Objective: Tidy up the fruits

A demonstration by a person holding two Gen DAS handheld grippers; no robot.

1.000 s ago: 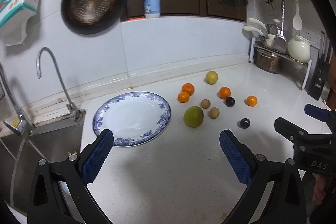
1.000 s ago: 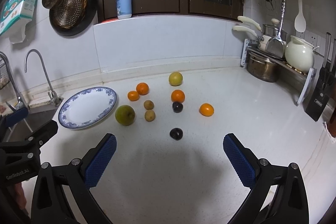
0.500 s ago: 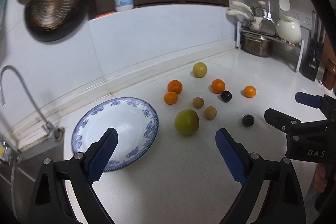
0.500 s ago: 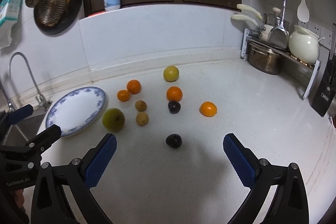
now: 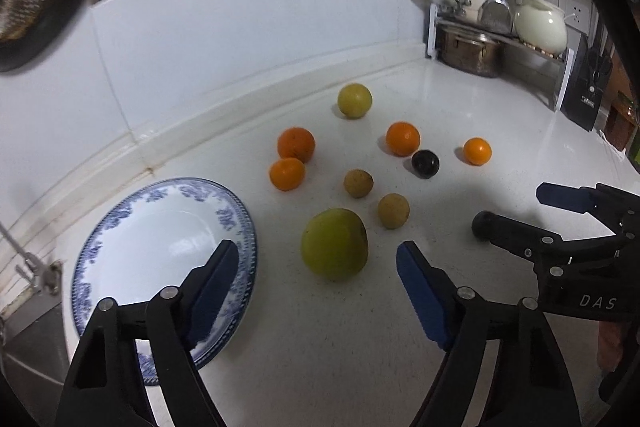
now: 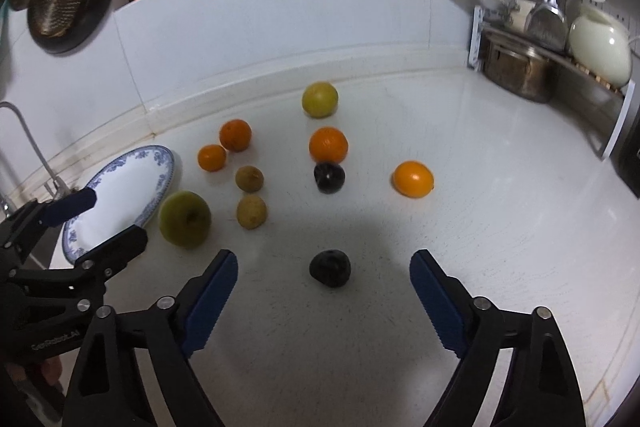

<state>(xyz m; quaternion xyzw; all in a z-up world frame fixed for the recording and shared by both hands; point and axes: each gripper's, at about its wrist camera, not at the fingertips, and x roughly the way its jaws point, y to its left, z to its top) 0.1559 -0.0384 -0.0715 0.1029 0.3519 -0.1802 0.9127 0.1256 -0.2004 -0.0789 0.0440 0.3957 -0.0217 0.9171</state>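
White letters "DAS" stand on the right claw [image 5: 560,215] body, seen from the left wrist. The left claw [image 6: 100,215] body bears small print, roughly "GenRobot.AI", hard to read.

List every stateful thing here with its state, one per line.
Left claw: open, just closing, nothing gripped, large green fruit ahead.
Right claw: open, just closing, nothing gripped, near dark fruit ahead.
Plate: empty.
Oranges: loose on counter.
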